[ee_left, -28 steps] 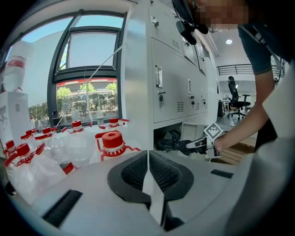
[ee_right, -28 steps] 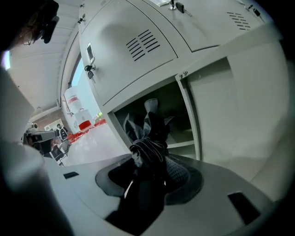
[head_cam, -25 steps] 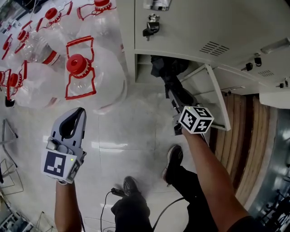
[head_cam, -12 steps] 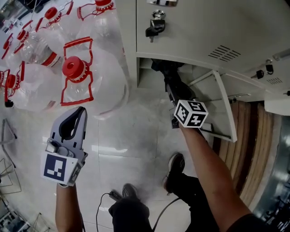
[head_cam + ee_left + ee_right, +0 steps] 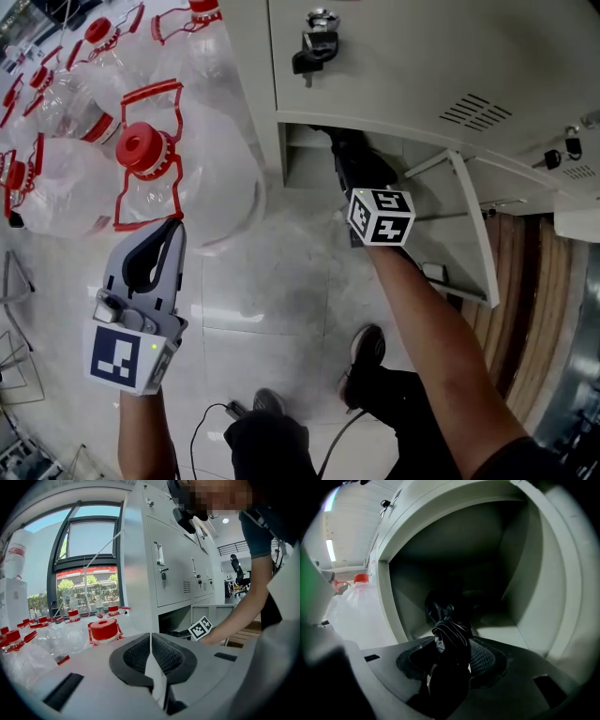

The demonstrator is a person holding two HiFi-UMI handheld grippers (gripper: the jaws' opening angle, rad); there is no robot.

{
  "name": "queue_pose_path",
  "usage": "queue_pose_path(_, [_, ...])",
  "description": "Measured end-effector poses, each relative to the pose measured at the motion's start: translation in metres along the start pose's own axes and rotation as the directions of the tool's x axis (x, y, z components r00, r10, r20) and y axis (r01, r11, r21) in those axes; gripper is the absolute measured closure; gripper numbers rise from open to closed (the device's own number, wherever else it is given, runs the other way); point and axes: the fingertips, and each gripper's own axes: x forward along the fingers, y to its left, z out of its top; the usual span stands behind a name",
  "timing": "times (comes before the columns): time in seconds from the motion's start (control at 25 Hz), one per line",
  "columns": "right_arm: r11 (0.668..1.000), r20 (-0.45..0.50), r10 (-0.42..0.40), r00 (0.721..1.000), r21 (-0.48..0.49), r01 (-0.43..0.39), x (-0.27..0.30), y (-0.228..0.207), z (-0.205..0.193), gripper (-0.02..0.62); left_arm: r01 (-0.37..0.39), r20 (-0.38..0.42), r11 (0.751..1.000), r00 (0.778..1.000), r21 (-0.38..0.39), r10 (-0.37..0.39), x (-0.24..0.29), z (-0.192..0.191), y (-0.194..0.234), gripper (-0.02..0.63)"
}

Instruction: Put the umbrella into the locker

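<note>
The stowing step is in hand. The right gripper [image 5: 451, 651] is clamped on the folded black umbrella [image 5: 449, 632], whose front end already reaches into the locker's open bottom compartment [image 5: 520, 573]. The compartment's door [image 5: 469, 225] is swung out to the right. The left gripper [image 5: 150, 641] hangs idle beside the big water bottles [image 5: 141, 159], jaws together on nothing. Next, I reckon, the umbrella wants pushing deeper until it rests on the compartment floor. Then the grip can loosen and the gripper back out clear of the door.
</note>
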Motion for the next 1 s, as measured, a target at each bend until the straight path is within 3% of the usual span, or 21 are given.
queue_pose_path(0.2, [0.997,-0.026,0.018,0.999,-0.074,-0.02,0.016,0.005,0.0,0.402,-0.003,-0.029,1.0,1.0,-0.022,0.002,-0.002,-0.009,0.001,0.575])
queue_pose_path(0.32, [0.993,-0.037,0.037,0.999,-0.112,-0.041,0.011,0.008,0.001,0.375,0.0,-0.003,0.999,1.0,-0.034,0.0,-0.003,0.002,0.0,0.575])
queue_pose_path(0.48, [0.99,-0.041,0.038,0.998,-0.132,-0.043,-0.003,0.012,0.012,0.354,0.009,-0.041,0.999,0.999,-0.038,-0.011,-0.013,0.009,-0.002,0.575])
queue_pose_path(0.8, [0.989,-0.076,0.026,0.997,-0.14,-0.037,-0.047,0.012,0.047,0.353,0.025,-0.078,1.0,0.997,-0.012,-0.026,-0.032,0.05,0.002,0.575])
queue_pose_path(1.0, [0.991,-0.107,0.03,0.994,-0.125,-0.043,-0.09,0.018,0.084,0.354,0.003,-0.062,0.999,0.998,-0.05,-0.006,-0.052,0.101,0.009,0.575])
